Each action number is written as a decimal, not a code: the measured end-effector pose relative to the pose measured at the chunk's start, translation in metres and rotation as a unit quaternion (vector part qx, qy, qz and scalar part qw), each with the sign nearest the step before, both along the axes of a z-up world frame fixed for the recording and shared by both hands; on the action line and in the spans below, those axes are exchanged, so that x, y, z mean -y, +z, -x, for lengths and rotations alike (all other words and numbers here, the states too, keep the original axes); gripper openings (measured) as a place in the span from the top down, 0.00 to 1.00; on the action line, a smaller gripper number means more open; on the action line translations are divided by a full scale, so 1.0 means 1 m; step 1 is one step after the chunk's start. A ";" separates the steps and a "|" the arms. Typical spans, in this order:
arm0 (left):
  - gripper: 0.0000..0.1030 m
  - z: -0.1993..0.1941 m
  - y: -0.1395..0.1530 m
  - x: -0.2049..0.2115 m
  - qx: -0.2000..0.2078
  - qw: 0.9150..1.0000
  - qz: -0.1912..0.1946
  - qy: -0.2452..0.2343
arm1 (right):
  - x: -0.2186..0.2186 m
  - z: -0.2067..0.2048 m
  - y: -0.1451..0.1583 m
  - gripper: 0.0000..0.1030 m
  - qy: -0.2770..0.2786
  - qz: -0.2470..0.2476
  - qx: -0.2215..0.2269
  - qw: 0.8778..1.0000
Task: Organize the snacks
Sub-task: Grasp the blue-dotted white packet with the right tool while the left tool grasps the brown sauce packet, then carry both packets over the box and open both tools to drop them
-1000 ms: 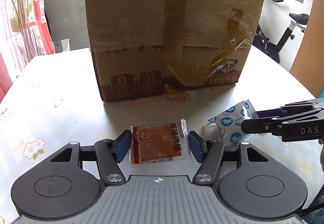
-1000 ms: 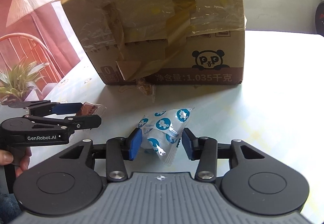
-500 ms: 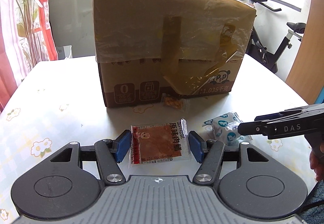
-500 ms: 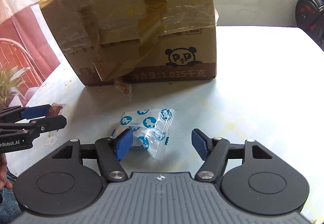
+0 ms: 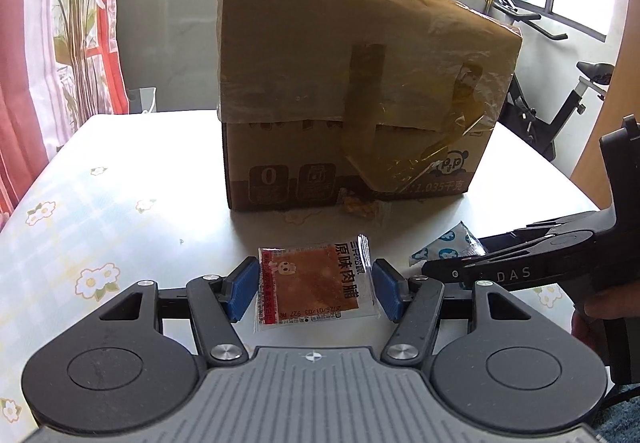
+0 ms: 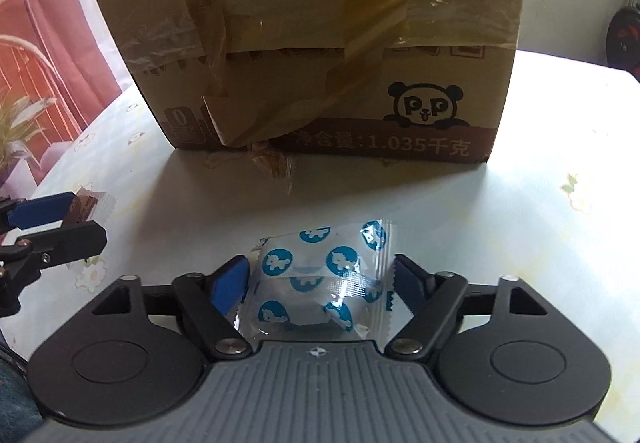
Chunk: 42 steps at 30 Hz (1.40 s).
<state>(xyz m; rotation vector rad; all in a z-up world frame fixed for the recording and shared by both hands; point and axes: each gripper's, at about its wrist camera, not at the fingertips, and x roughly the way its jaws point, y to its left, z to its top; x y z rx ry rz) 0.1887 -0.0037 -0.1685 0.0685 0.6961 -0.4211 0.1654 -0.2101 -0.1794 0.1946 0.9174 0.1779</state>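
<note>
The left gripper (image 5: 314, 291) has its blue pads right at the two side edges of a flat red-brown jerky packet (image 5: 316, 289), part open; it looks like a light hold, though I cannot tell for sure that the pads press on it. The right gripper (image 6: 320, 283) has jaws that are opening, with a white packet with blue dots (image 6: 320, 279) lying loose between them, and the pads do not press it. Both packets sit in front of the big taped cardboard box (image 5: 360, 95), on the table (image 5: 120, 183) with the flower cloth. A small clear orange snack packet (image 5: 360, 205) lies right against the bottom of the box. These packets are probably very light, soft and crinkly, and the shiny wrap may slip. The best place to hold is likely across the puffy middle, not the thin sealed ends. I count three snack packets, one box and two grippers.
</note>
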 end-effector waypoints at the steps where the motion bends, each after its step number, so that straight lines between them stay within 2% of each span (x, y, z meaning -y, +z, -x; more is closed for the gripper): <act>1: 0.37 0.000 0.000 0.000 0.000 1.000 0.000 0.001 | 0.000 0.001 0.000 0.31 0.006 -0.001 0.001 1.000; 2: 0.37 0.000 0.000 0.000 -0.001 1.000 0.000 0.001 | 0.000 0.002 0.000 0.41 0.011 -0.002 0.003 1.000; 3: 0.37 0.000 0.000 0.000 -0.001 1.000 0.000 0.001 | 0.000 0.004 0.001 0.45 0.014 0.003 0.005 1.000; 5: 0.37 0.000 0.001 0.001 0.001 1.000 0.000 0.000 | 0.002 0.010 0.004 0.46 0.016 0.012 0.015 1.000; 9: 0.37 0.001 0.007 0.003 0.009 1.000 0.001 -0.003 | 0.013 0.021 0.014 0.47 0.012 -0.005 0.044 0.999; 14: 0.37 -0.002 0.027 0.004 0.033 0.999 0.002 -0.009 | 0.025 0.026 0.044 0.47 0.003 -0.009 0.090 0.996; 21: 0.37 -0.020 0.091 0.010 0.110 0.993 0.011 -0.028 | 0.038 0.020 0.114 0.47 0.020 -0.005 0.189 0.982; 27: 0.37 -0.048 0.146 0.028 0.187 0.981 0.013 -0.049 | 0.046 -0.002 0.171 0.47 0.039 -0.001 0.256 0.966; 31: 0.37 -0.081 0.166 0.045 0.197 0.979 0.026 -0.056 | 0.051 -0.040 0.190 0.47 0.035 0.003 0.260 0.965; 34: 0.37 -0.107 0.168 0.060 0.185 0.981 0.026 -0.053 | 0.053 -0.068 0.193 0.47 0.028 0.014 0.258 0.966; 39: 0.37 -0.134 0.160 0.075 0.163 0.986 0.023 -0.029 | 0.055 -0.107 0.178 0.47 0.012 0.024 0.230 0.973; 42: 0.33 -0.142 0.154 0.078 0.157 0.987 0.015 -0.026 | 0.058 -0.117 0.166 0.47 0.007 0.028 0.217 0.976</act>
